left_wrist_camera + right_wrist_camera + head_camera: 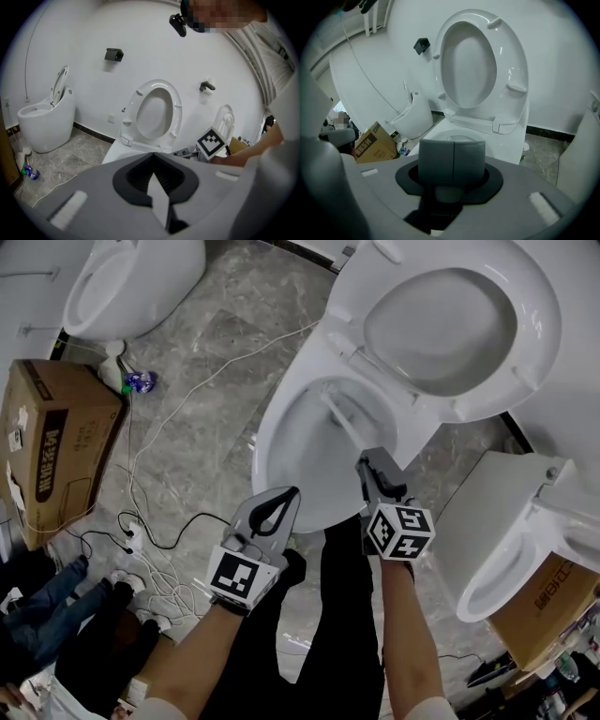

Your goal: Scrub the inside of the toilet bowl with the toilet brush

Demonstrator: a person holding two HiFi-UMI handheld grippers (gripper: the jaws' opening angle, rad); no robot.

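Left tongs point(291, 495), pressed together and empty, hang beside right tongs point(366, 463) pinching the toilet brush point(343, 414), its head inside the toilet bowl point(269, 439) just ahead; scrubbing appears under way, unfinished.

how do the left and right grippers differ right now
Hold: the right gripper is shut on the toilet brush, while the left gripper is shut on nothing, with an empty oval gap behind its tips.
Place: the right gripper is above the toilet bowl with the brush reaching inside, while the left gripper hovers at the bowl's front edge.
Both point toward the toilet.
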